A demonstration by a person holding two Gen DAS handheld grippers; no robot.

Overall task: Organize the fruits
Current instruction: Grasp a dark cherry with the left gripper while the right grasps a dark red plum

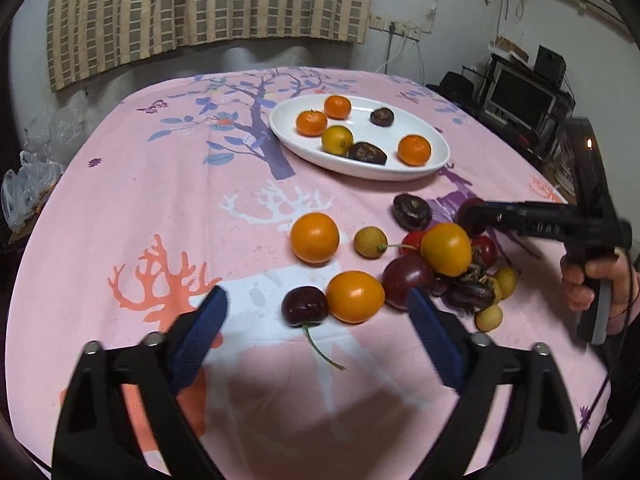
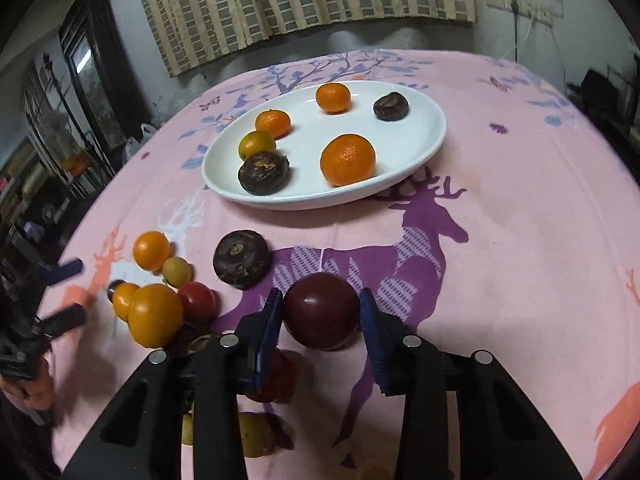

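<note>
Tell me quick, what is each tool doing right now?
Left tool: open, holding nothing.
Right tool: closed on the dark red plum.

Tablecloth: pink, printed with deer, antlers and a blue-leaved tree; covers the whole table.
Curtain: beige and grey checked cloth, hanging on the wall behind the table.
Plastic bags: clear, crumpled, beside the table's left edge.
Television: dark screen on a black stand, off to the right.
Speaker: small black box above the television.
Cabinet: dark, glass-fronted, by the left wall.
</note>
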